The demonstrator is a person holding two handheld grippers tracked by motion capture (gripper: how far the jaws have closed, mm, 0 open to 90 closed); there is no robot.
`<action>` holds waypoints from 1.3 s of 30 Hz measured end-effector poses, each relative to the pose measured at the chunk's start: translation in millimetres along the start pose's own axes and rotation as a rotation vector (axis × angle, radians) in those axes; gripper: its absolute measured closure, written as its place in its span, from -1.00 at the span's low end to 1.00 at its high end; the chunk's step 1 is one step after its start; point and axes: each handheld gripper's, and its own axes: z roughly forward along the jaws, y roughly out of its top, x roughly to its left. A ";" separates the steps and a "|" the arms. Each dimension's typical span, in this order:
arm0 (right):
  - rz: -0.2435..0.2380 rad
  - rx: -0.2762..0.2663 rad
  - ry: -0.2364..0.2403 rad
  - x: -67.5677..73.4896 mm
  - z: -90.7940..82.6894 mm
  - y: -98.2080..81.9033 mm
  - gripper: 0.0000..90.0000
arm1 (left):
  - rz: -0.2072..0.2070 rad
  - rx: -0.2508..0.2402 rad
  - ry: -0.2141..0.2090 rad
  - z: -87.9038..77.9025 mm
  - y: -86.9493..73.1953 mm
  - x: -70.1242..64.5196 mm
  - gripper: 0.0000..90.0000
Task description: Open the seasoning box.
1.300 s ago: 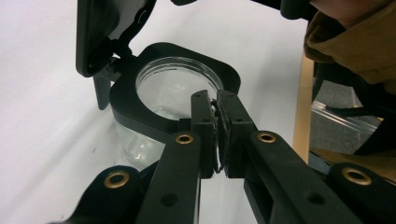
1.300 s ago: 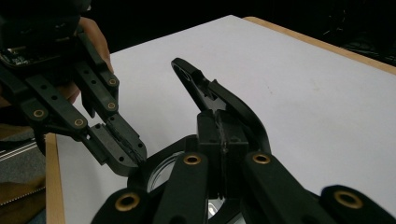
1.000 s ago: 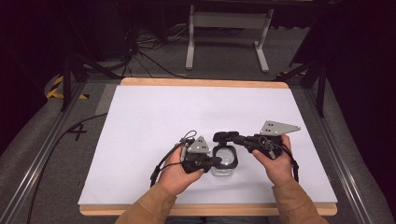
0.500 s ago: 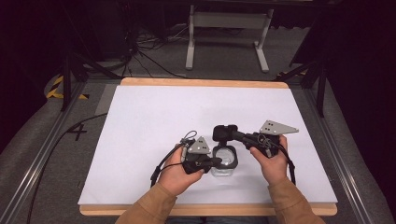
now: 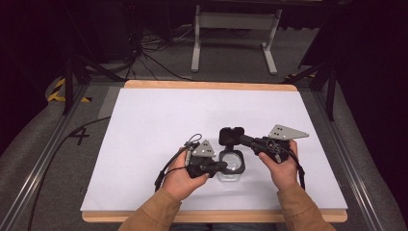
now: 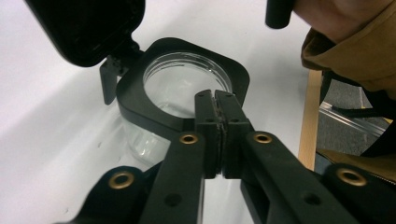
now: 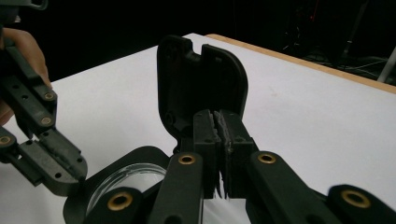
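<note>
On the white counter [image 5: 144,125], towards its near edge, we see the left hand [image 5: 180,177] holding the left gripper [image 5: 222,165], which points rightwards at a clear jar [image 5: 231,168] with a black square collar [image 6: 140,100] round its mouth. In the left gripper view, its jaws are pressed together on the near rim of that collar, and they have just been easing apart a little, the rim between them. The jar stands upright on the counter, between the two hands and just beside each.

Behind the jar's far left corner, a black hinged lid [image 5: 231,134] stands swung up and open, attached to the collar. To the right, the right hand [image 5: 281,166] holds the right gripper [image 7: 219,123], reaching leftwards. In the right gripper view, its jaws grip the edge of the upright lid; they too have just been loosening slightly, the lid between the pads.
</note>
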 end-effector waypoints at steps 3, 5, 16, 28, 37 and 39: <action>-0.010 -0.008 -0.002 -0.1 -8.5 3.5 0.88 | -0.007 0.010 -0.010 -6.8 2.2 0.9 0.87; -0.021 -0.008 0.002 -0.4 -13.4 6.0 0.83 | -0.002 -0.002 -0.011 -14.5 5.0 -0.2 0.85; -0.088 0.042 0.026 1.4 -35.3 14.8 0.48 | -0.020 0.001 -0.011 -45.0 6.3 6.4 0.60; -0.023 0.093 0.012 -17.2 -56.9 7.0 0.26 | -0.059 -0.012 0.035 -63.3 -2.5 23.7 0.46; 0.012 0.148 -0.045 -40.4 -67.7 -7.9 0.21 | -0.082 0.004 0.076 -74.6 -18.7 51.0 0.36; 0.009 0.170 -0.059 -45.8 -68.0 -11.3 0.13 | -0.102 -0.003 0.068 -77.9 -23.7 57.8 0.36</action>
